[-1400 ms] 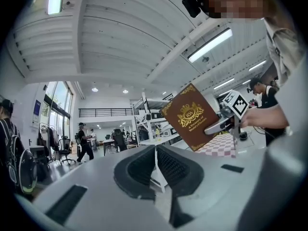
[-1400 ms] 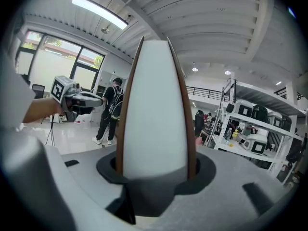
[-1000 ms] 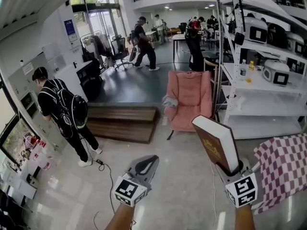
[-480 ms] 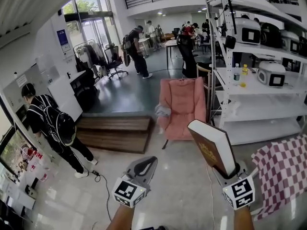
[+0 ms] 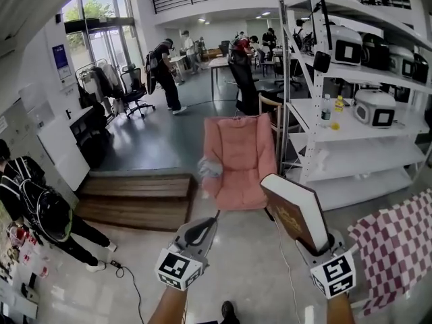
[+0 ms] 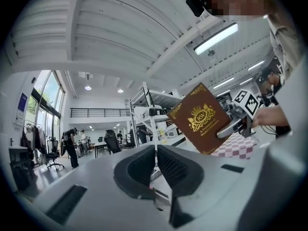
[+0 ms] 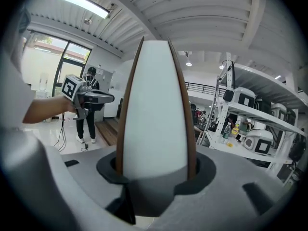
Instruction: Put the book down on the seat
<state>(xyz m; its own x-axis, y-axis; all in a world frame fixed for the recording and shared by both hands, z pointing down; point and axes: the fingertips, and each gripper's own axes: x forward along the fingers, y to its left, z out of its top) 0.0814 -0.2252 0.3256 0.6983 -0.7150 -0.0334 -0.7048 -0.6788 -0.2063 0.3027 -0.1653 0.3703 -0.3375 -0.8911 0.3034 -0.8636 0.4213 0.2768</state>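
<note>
Ahead of the person, the pink chair (image 5: 239,160) is well apart from the book (image 5: 295,211), so the tall book, held only at its lower end, could tip or slide out if the right gripper (image 5: 318,243) swings on the way there. The book stands upright between the right jaws, which press on its two covers. The left gripper (image 5: 202,229) has its jaws together and holds nothing.

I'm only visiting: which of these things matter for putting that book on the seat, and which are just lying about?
Part of the job: brown book, clamped in the right gripper; pink chair ahead.

Just lying about: white shelving, checkered cloth, wooden platform, black office chair; the left gripper, shut, holds nothing.
</note>
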